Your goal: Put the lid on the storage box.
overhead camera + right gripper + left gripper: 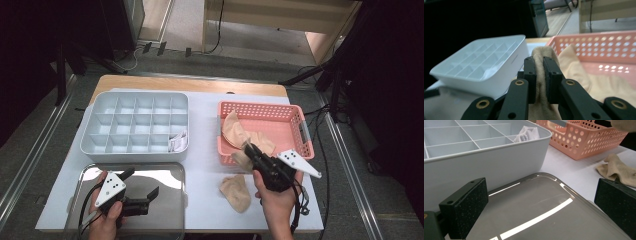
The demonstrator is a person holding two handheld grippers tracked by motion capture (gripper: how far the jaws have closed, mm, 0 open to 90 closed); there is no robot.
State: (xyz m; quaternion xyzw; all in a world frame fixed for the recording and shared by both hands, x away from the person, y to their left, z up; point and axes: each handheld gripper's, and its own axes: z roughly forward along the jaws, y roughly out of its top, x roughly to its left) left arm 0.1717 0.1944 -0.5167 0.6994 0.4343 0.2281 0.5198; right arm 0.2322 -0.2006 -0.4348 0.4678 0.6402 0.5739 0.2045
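High view first: the pink basket (295, 117) is hard plastic with rows of little holes, and soft tan socks lie in it. The right gripper (248, 148) sits at the basket's near rim, its jaws squeezed tight on a tan sock (242, 159) that hangs over that rim. Another tan sock (236, 192) lies crumpled on the white table cover just in front of the basket. Left of the basket is a grey box (135, 125) with many square pockets; one pocket holds a white bundle (178, 141). The left gripper (142, 183) hovers over a shiny metal tray (170, 172), jaws wide apart and holding nothing. Left gripper view: the tray (536, 207) looks smooth like a mirror, and the basket (584, 140) is cut off at the top. Right gripper view: the sock (541, 72) is a soft knit, pinched between the black pads, and its lower end is hidden behind the jaws.
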